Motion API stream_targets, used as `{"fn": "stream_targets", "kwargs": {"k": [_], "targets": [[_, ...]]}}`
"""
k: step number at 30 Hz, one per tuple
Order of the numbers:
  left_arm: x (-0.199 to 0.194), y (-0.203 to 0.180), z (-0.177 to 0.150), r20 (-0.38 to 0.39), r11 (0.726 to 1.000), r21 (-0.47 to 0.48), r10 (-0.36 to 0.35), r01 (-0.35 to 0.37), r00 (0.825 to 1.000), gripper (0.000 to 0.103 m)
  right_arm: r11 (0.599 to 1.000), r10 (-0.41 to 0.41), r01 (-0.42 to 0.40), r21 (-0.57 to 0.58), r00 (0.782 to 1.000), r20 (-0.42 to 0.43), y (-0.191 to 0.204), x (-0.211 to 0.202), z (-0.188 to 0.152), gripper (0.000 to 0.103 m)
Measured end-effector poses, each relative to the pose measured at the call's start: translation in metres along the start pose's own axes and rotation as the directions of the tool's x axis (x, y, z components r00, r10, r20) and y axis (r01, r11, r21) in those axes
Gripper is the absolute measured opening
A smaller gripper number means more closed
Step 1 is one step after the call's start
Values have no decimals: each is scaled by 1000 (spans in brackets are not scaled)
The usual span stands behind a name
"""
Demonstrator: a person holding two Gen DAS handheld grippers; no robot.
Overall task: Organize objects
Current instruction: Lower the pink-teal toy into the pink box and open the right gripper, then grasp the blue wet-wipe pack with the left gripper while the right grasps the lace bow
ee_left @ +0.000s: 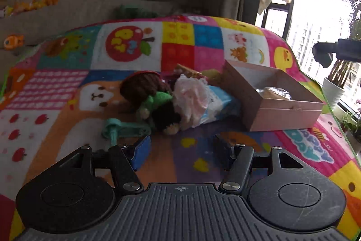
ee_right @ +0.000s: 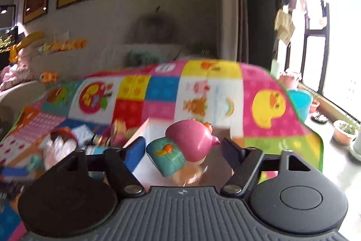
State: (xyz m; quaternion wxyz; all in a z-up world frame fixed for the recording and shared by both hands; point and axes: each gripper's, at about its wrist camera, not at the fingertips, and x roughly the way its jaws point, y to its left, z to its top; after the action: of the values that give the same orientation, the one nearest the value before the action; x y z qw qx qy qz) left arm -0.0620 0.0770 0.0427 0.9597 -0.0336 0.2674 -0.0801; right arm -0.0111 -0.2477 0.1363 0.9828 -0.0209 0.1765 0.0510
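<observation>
A: Where is there room on the blanket (ee_left: pixel 67 87)?

B: The near strip ahead of the left gripper (ee_left: pixel 180 150) is bare, and so is the whole far half up to the far edge.

A: And what blocks the middle?

B: A heap: a brown and green knitted doll (ee_left: pixel 146 92), a white lace bundle (ee_left: pixel 194 96), a blue packet (ee_left: pixel 222 103) and a teal plastic piece (ee_left: pixel 121 128) at the near side. Just right of it stands the open pink box (ee_left: pixel 286 114), near the right edge.

A: The right gripper (ee_right: pixel 182 148)?

B: A pink and teal toy (ee_right: pixel 182 146) sits between its parted jaws; contact is unclear, the view being blurred.
</observation>
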Motion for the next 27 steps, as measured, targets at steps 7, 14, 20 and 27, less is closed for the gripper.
{"fn": "stream_targets", "kwargs": {"k": [7,14,20,27], "targets": [[-3,7,26,61,988,139,-70,61,996,66,997,80,-80,3,997,-22,29,6,11,103],[69,-61,74,-117,776,572,-243,266,963,70,990,93,-108,-88,983,-158,48,-4,-35,103],[165,-69,91,-378,764,564,-98,313,921,66,989,82,-101,-112,983,-163,32,-26,-50,103],[186,-70,86,-433,828,471,-83,304,898,61,993,102,-111,-26,967,-232,13,-16,-74,103]]}}
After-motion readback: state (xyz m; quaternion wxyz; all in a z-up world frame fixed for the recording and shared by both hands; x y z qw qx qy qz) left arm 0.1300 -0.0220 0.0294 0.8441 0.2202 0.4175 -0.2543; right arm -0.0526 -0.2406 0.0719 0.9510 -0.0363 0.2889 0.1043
